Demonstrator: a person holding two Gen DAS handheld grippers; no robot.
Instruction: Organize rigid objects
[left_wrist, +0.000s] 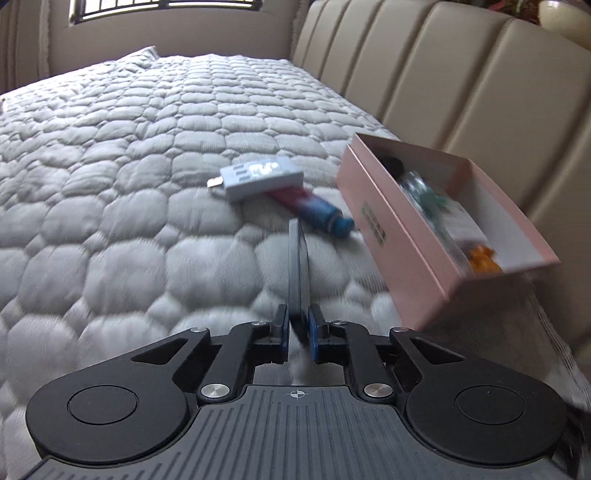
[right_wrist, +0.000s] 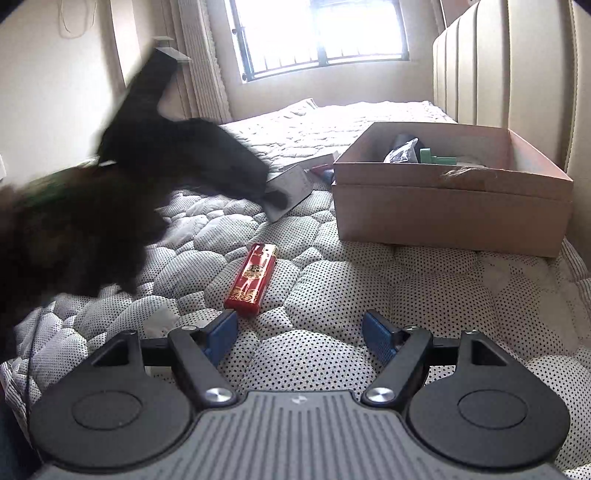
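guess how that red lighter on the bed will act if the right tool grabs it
The red lighter looks stiff and probably light. Its glossy shell may slip between the pads. Lying flat on the soft quilt, it likely won't roll.

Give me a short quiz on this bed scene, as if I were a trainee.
1. True or false: the right gripper is clamped on the red rectangular lighter with gold print.
2. What does the left gripper hold? A) a thin flat grey card; B) a red-and-blue tube; C) nothing.
3. Fill in: the open pink cardboard box rests on the quilted white ____.
Key: 1 false, its jaws stand open; 2 A; 3 mattress.
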